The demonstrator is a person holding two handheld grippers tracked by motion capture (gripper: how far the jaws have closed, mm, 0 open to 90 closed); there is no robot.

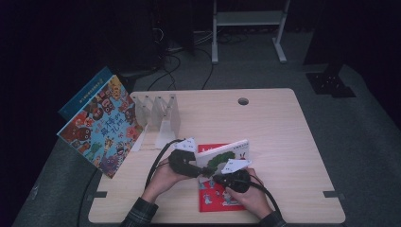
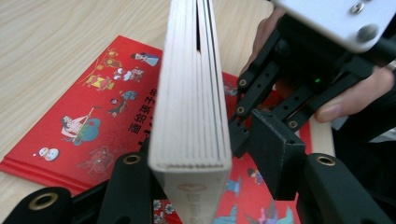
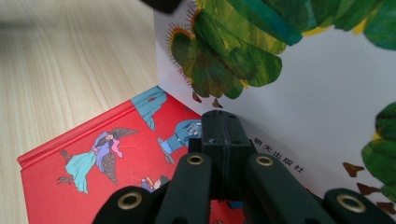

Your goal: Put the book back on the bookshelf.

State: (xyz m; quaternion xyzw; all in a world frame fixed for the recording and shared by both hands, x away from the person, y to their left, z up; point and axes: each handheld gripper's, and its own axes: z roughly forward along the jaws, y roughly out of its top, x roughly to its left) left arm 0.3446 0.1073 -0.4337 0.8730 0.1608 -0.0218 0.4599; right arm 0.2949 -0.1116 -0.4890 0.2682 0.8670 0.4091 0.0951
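Observation:
A thick white board book point(image 1: 227, 153) with a green caterpillar on its cover stands on edge over a red picture book point(image 1: 215, 198) that lies flat near the table's front. In the left gripper view the board book point(image 2: 191, 93) rises between the jaws of my left gripper point(image 2: 205, 154); a gap shows between the book and the right-hand pad point(image 2: 275, 154), so the jaws are open around it. My right gripper point(image 3: 223, 126) is shut, with its tip against the white cover point(image 3: 303, 107) just above the red book point(image 3: 107, 154). Both hands hold the grippers point(image 1: 201, 170) point(image 1: 215, 178) close together.
A clear slotted book rack point(image 1: 158, 116) stands at the table's back left. A colourful picture book point(image 1: 101, 125) leans against it, with a blue book point(image 1: 82, 97) behind. The light wooden table point(image 1: 283, 132) has a cable hole point(image 1: 243, 101). Cables trail from both grippers.

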